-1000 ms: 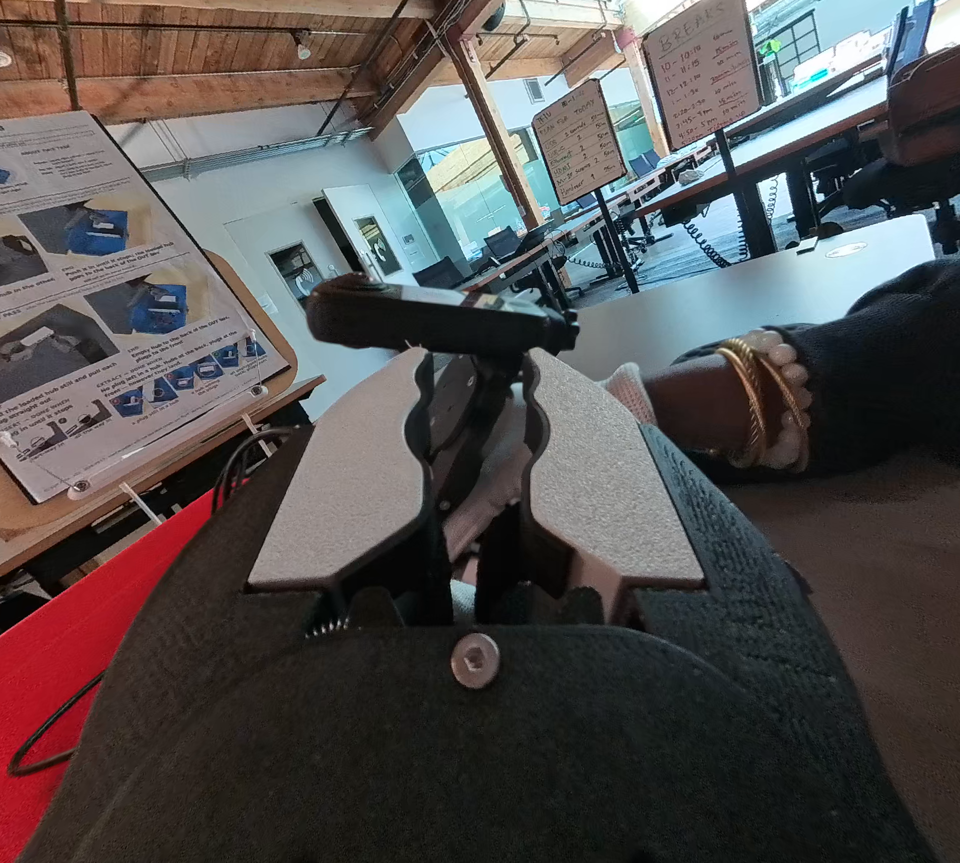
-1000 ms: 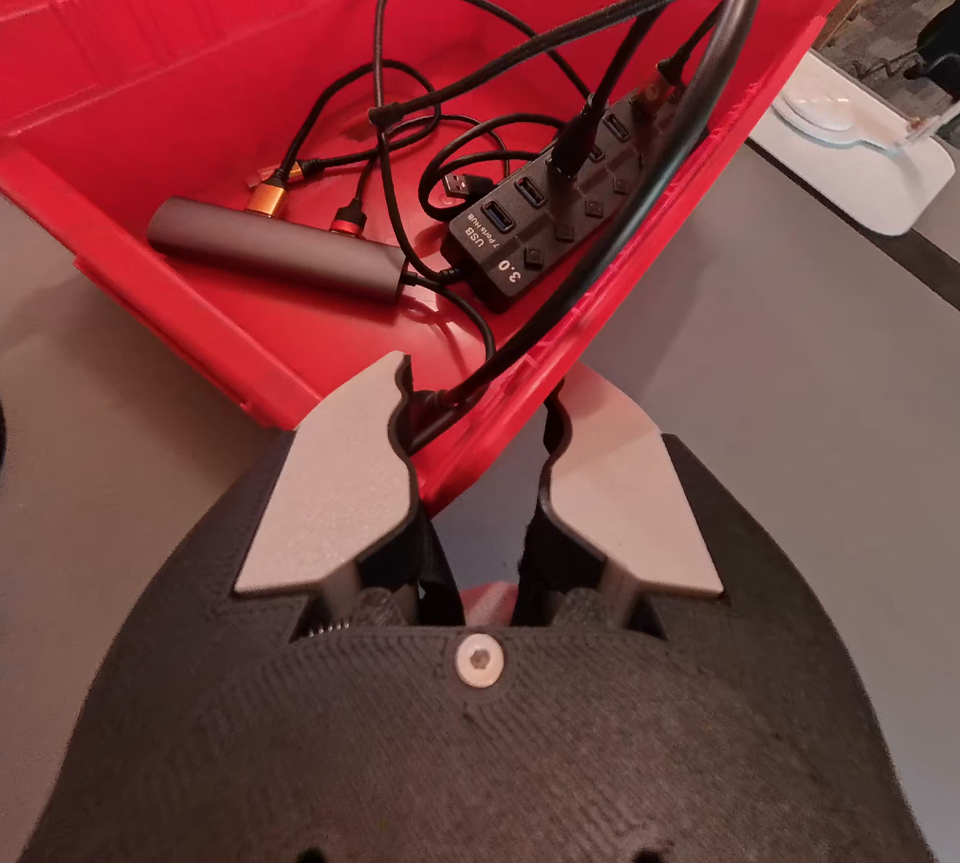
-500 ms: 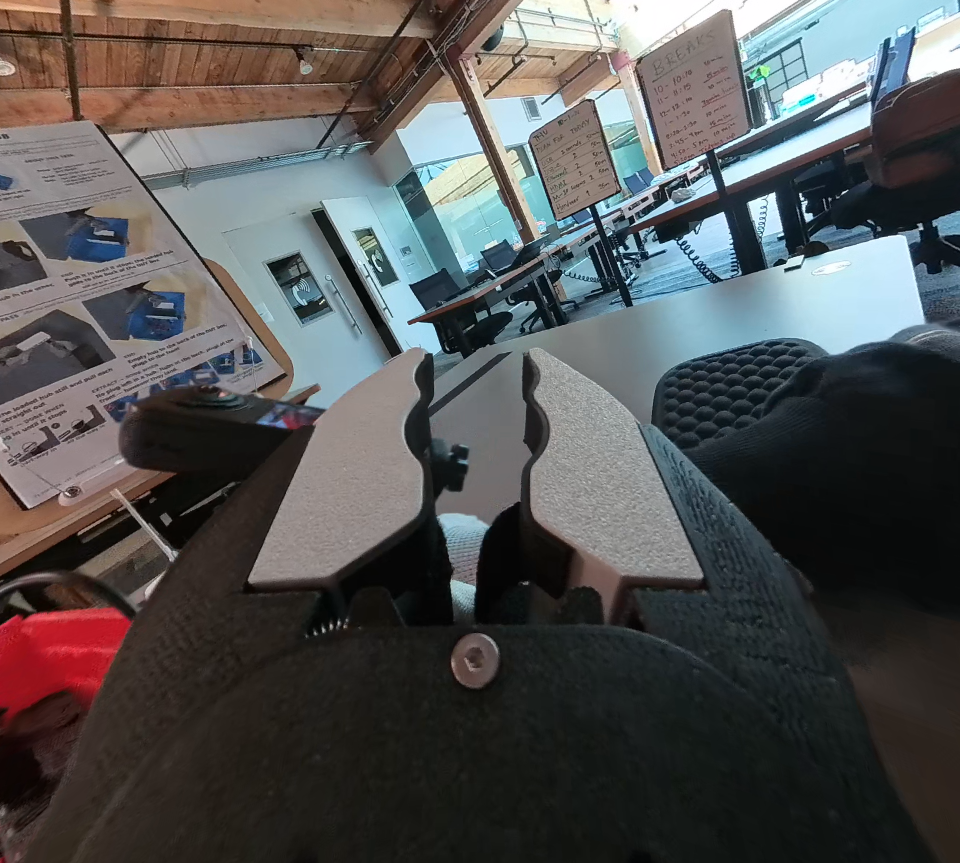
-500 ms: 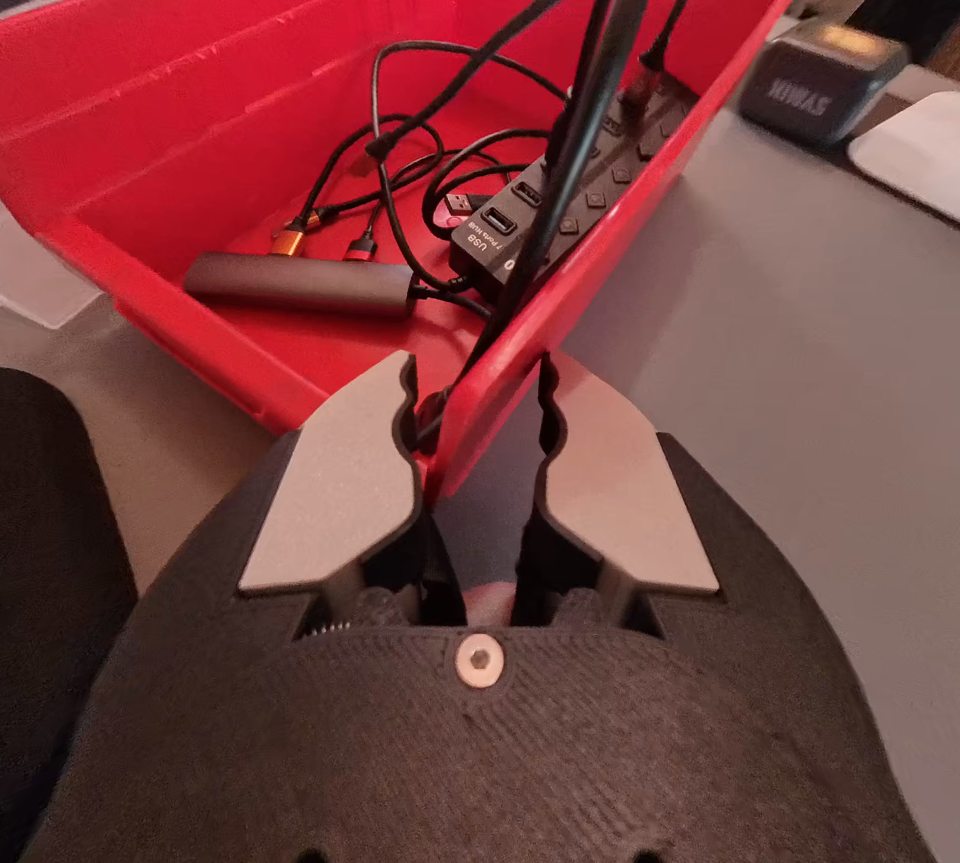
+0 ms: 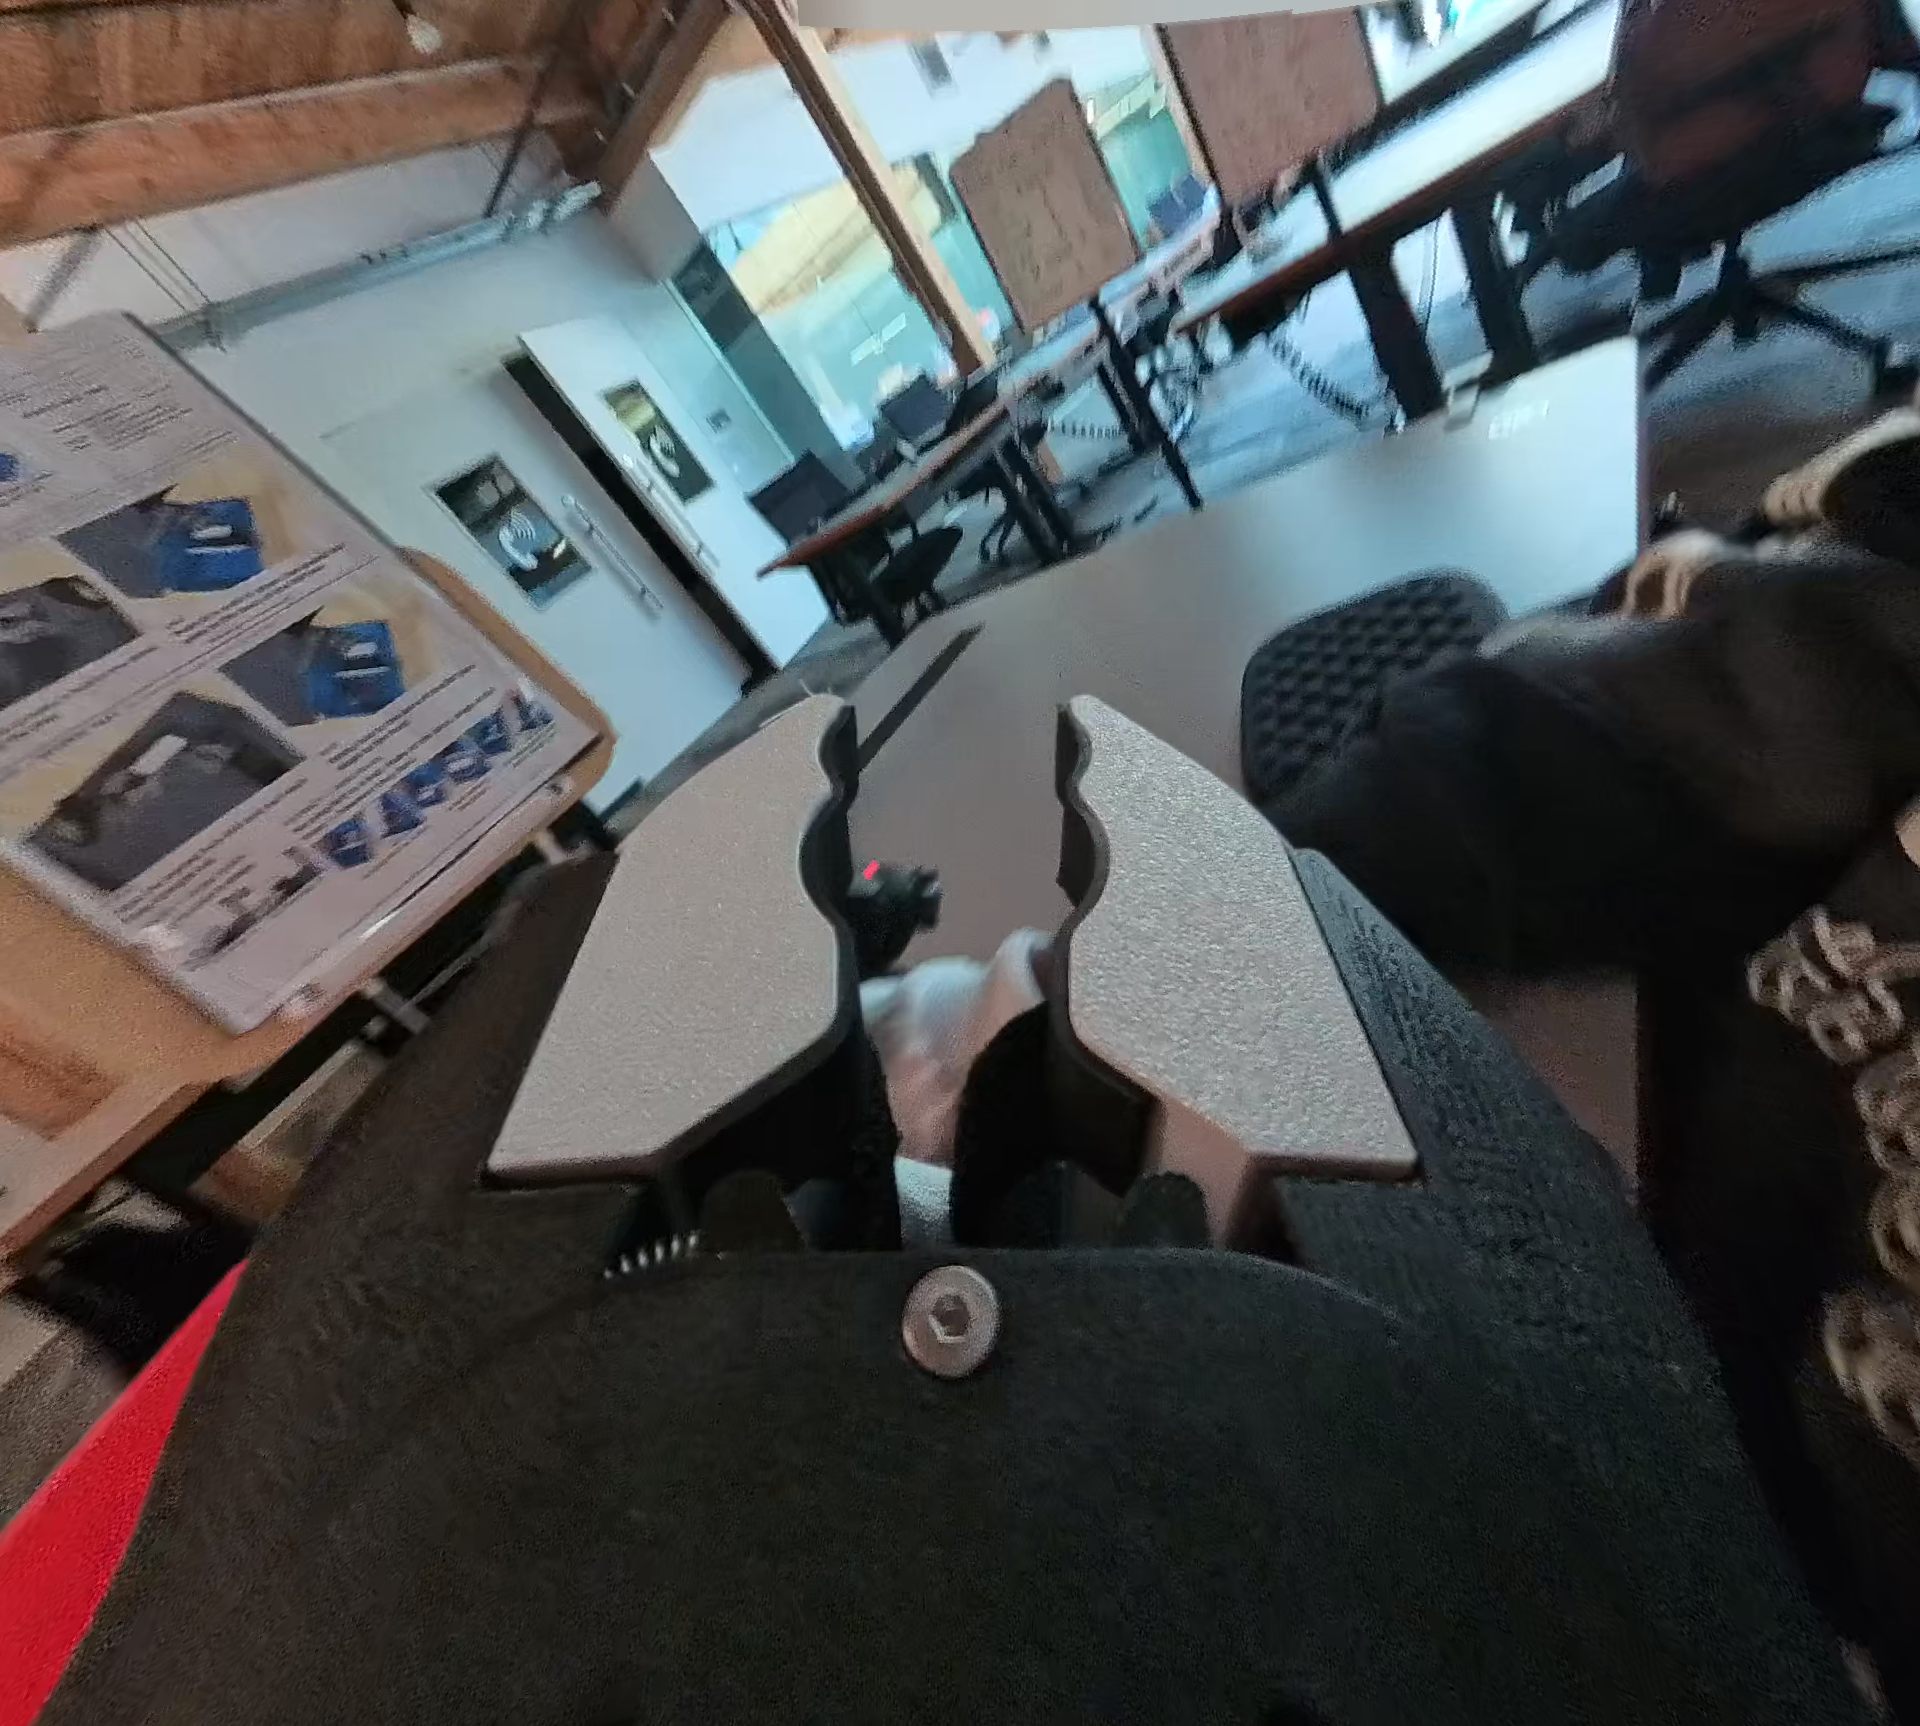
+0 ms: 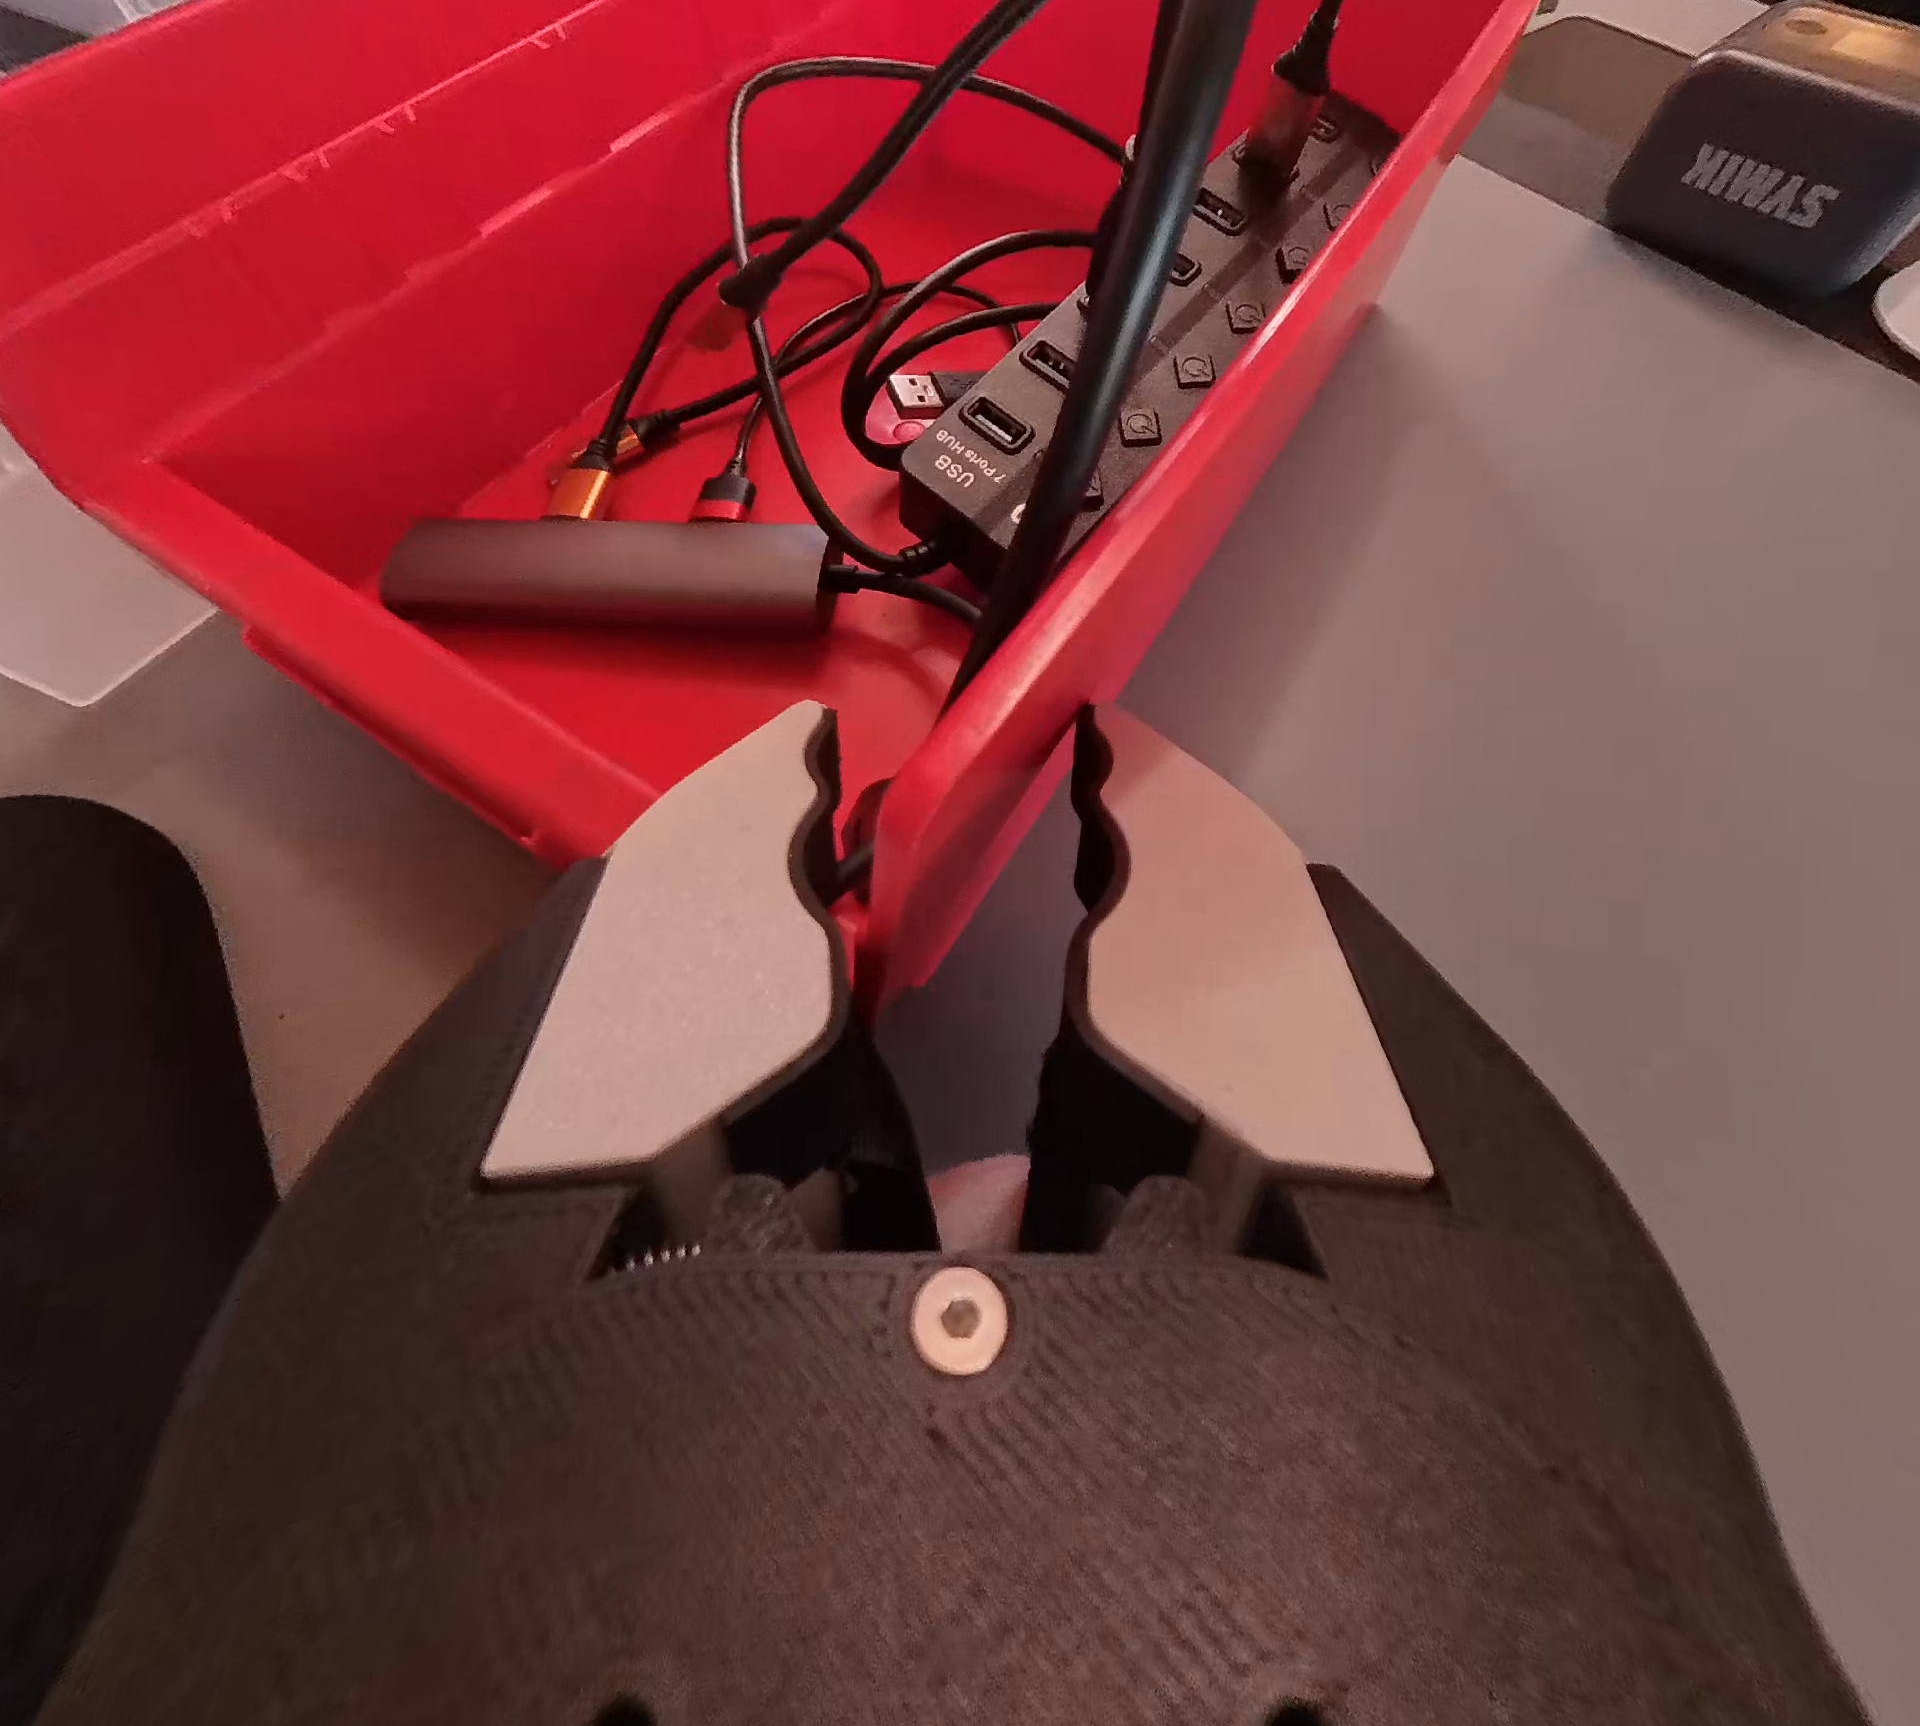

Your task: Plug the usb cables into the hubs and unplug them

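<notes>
Right gripper (image 6: 951, 835) spread astride red bin (image 6: 1049, 741) wall, lower centre | left gripper (image 5: 951, 835) spread, empty | risk: thick cable (image 6: 1132, 305) snags, tipping bin

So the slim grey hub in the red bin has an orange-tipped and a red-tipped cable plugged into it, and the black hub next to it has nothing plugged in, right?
Not quite. The right wrist view shows the black hub with a cable plugged into a far port. The rest holds: the slim grey hub in the red bin carries orange-tipped and red-tipped plugs.

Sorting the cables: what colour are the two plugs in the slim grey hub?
Orange and red; clearest in the right wrist view.
</notes>
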Demonstrator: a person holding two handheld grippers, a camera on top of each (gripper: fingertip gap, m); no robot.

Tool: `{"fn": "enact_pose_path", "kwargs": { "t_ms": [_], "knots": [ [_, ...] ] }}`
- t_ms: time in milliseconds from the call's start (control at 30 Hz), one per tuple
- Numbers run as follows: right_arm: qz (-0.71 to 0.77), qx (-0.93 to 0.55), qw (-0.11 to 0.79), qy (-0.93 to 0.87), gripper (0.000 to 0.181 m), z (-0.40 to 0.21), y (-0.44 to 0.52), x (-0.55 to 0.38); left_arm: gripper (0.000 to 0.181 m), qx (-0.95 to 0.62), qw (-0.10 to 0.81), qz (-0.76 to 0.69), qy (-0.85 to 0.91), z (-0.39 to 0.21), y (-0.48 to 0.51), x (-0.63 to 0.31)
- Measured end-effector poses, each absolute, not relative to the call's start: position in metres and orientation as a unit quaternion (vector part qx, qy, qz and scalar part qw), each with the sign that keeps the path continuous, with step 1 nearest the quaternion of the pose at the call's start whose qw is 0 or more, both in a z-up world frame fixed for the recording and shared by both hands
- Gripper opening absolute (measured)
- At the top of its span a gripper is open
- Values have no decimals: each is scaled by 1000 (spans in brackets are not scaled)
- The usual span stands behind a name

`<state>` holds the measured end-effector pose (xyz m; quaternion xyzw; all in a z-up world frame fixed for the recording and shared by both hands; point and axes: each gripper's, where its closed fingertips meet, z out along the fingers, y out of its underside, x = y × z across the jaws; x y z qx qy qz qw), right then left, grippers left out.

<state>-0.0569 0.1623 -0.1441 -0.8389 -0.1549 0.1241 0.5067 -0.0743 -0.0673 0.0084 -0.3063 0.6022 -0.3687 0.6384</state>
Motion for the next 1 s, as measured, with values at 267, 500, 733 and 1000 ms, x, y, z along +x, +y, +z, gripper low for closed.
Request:
{"fn": "enact_pose_path", "kwargs": {
  "t_ms": [267, 500, 733, 1000],
  "knots": [
    [134, -836, 507, -162, 46, -143, 167, -59, 58, -560, 486, -44, 669, -45, 57, -267],
    [163, -816, 537, -139, 69, -119, 164, -43, 63, -673, 342, 16, 656, -133, 108, -352],
    [158, -789, 581, -121, 71, -86, 152, -24, 55, -659, 343, 49, 668, -167, 135, -341],
    [178, -769, 602, -122, 67, -66, 140, -28, 33, -648, 272, 64, 709, -174, 128, -342]
  ]
}}
